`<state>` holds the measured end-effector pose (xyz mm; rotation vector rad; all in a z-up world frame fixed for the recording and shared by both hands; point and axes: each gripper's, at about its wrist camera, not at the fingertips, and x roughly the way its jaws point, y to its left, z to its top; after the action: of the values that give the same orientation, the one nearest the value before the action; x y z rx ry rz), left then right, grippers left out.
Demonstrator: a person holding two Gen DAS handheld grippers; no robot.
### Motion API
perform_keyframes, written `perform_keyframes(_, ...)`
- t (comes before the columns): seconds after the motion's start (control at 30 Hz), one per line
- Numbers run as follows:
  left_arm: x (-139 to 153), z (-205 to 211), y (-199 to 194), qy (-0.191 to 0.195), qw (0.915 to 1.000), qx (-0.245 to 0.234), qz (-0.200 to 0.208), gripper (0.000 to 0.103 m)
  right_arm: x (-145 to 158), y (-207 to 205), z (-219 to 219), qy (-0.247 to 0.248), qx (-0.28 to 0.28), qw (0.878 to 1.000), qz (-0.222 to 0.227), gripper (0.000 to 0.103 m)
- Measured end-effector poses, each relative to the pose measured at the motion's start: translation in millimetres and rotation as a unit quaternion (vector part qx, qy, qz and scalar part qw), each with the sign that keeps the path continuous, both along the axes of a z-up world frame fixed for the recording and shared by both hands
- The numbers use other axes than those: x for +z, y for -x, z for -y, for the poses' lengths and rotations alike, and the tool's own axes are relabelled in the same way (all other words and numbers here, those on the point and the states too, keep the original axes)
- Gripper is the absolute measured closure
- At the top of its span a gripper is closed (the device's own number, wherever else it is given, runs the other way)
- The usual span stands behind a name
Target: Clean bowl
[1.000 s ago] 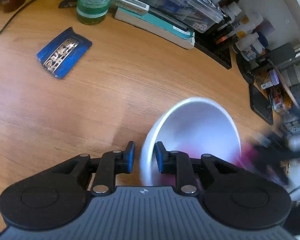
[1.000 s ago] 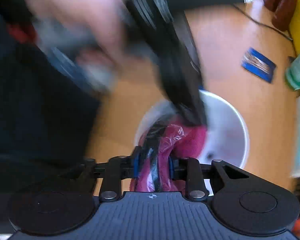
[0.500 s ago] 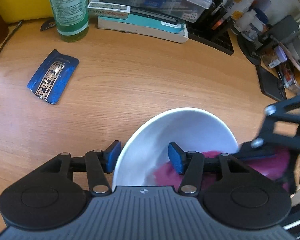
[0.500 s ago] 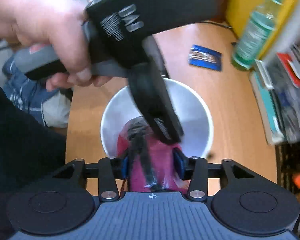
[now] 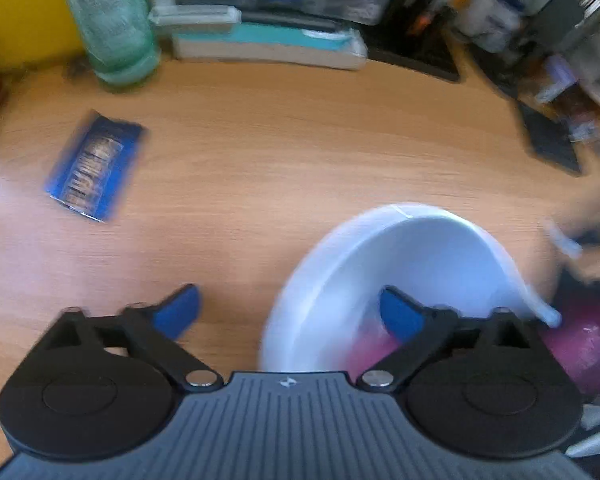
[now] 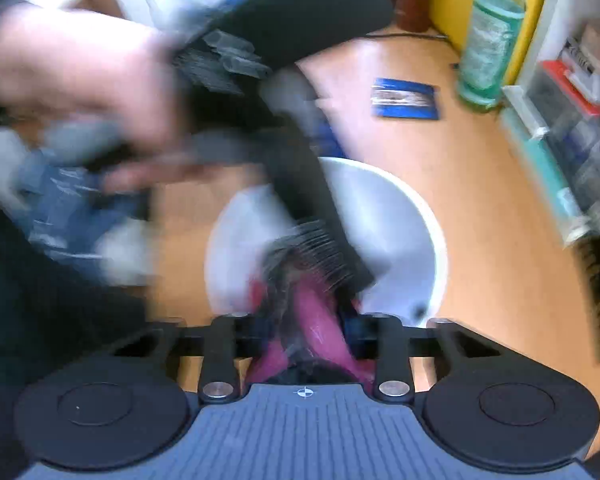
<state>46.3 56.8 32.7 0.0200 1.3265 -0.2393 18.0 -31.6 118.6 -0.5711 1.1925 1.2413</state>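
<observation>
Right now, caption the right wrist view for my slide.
Right gripper clamps a pink cloth over the white bowl on the wooden desk.

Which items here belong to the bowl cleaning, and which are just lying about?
In use: white bowl; pink cloth, pinched in right gripper; left gripper, open astride the bowl's rim.

Lying about: blue packet; green bottle; books.

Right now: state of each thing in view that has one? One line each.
Left gripper: open, jaws just widened; they straddle the bowl's near rim, pads clear of it.
Right gripper: shut on the cloth, jaws just closed in.
Bowl: upright on the desk, tilt unclear through blur.
Cloth: bunched, hanging into the bowl.
Bottle: upright; cap out of frame.
Blue packet: lying flat.
</observation>
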Motion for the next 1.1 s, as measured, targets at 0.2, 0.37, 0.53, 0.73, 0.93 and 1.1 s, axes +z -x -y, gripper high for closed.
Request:
perform_keyframes(0.2, 11.7, -11.8, 2.1, 0.062, 0.9979, 0.022, 0.000, 0.087, 53.6, 5.6, 34.1, -0.081, -0.051, 0.994, -0.044, 0.071)
perform_keyframes(0.37, 1.4, -18.5, -1.4, 0.065, 0.9957, 0.065, -0.014, 0.051, 76.0, -4.4, 70.0, -0.134, -0.150, 0.979, -0.008, 0.071)
perform_keyframes(0.53, -8.5, 28.6, -36.4, -0.026, 0.9951, -0.095, 0.005, 0.000, 52.5, 19.6, 97.5, -0.156, -0.242, 0.957, -0.013, 0.071)
perform_keyframes(0.73, 2.5, 35.1, -57.1, 0.035, 0.9934, -0.109, 0.015, 0.087, 29.5, 36.7, 113.7, -0.144, -0.270, 0.952, 0.022, 0.071)
perform_keyframes(0.93, -11.9, -4.6, -4.2, 0.057, 0.9942, 0.091, 0.002, 0.087, 20.1, 4.5, 59.9, -0.074, -0.144, 0.976, 0.149, 0.071)
perform_keyframes(1.1, -15.2, -8.7, 39.2, 0.067, 0.9887, 0.134, -0.006, 0.087, -22.7, -27.1, -8.4, 0.023, -0.010, 0.992, 0.122, 0.070)
